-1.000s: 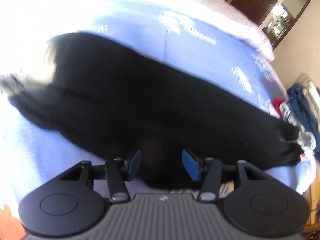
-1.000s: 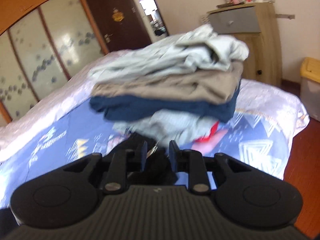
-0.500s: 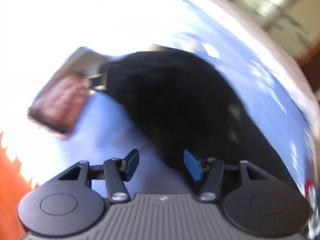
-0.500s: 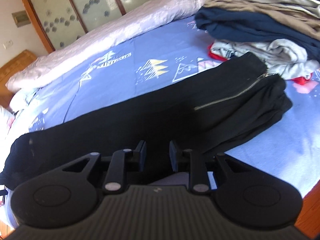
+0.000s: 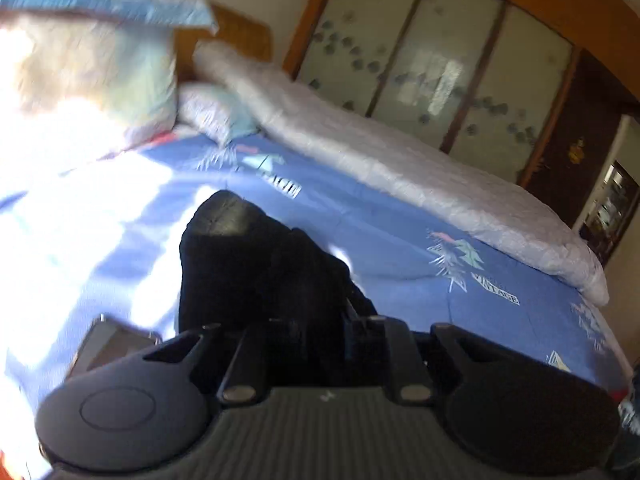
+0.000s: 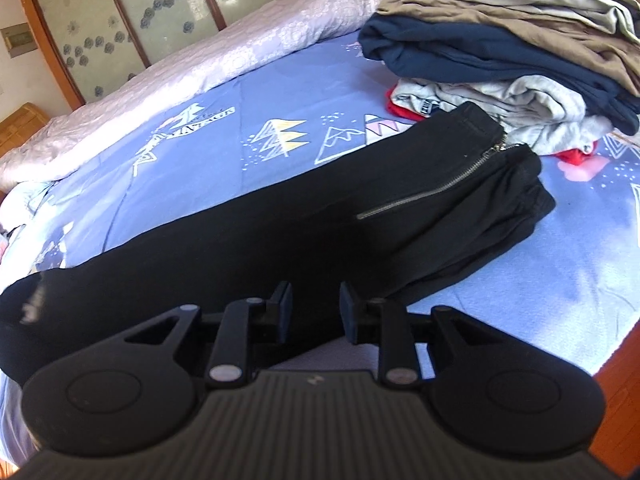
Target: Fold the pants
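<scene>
Black pants (image 6: 280,232) lie stretched across the blue bed sheet (image 6: 224,148), waistband with a silver zipper (image 6: 432,188) at the right. My right gripper (image 6: 314,312) is open and empty over the pants' near edge. In the left wrist view the cuff end of the pants (image 5: 248,256) is bunched up between the fingers of my left gripper (image 5: 308,332), which is shut on the fabric and lifts it off the sheet.
A stack of folded clothes (image 6: 512,44) sits at the right, touching the waistband. A rolled white quilt (image 5: 420,180) runs along the far side. Pillows (image 5: 100,72) lie at the head end. A phone-like object (image 5: 112,344) lies near the left gripper.
My left gripper swung to the cuff end and closed on the pants. My right gripper let go of the waistband, drew back and opened a little wider.
</scene>
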A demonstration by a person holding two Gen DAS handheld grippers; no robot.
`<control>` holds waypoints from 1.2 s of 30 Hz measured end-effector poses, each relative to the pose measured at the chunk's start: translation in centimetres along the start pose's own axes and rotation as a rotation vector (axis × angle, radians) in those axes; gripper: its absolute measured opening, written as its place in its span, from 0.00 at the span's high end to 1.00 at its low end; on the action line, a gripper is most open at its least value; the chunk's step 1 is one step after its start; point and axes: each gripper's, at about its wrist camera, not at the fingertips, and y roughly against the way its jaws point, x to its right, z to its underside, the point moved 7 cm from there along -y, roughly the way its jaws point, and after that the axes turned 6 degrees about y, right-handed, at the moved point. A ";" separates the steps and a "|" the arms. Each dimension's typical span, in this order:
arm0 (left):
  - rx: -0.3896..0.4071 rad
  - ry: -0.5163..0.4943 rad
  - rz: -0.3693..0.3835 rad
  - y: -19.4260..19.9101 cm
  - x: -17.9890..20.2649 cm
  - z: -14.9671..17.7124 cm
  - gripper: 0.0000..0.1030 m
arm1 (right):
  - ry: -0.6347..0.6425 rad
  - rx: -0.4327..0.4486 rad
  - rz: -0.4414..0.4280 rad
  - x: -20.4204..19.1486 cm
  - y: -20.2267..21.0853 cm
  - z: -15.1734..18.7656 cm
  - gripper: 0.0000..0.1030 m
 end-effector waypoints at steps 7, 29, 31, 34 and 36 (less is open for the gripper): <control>-0.318 0.185 -0.208 -6.3 -8.0 6.9 0.78 | 0.034 -0.035 -0.035 -2.6 -1.5 0.4 0.71; -0.093 0.176 0.367 -2.9 5.2 -8.8 0.83 | 0.245 -0.028 -0.271 -15.7 -1.8 -0.8 0.70; -0.087 0.195 0.346 -2.8 2.8 -8.0 0.83 | 0.252 -0.048 -0.274 -16.1 -2.3 -0.2 0.70; -0.217 0.323 0.174 -6.4 -4.1 -3.7 0.83 | 0.260 -0.094 -0.276 -16.6 -3.2 0.9 0.69; -0.379 0.395 0.013 -10.6 -8.7 0.9 0.82 | 0.265 -0.120 -0.273 -16.9 -3.9 1.6 0.69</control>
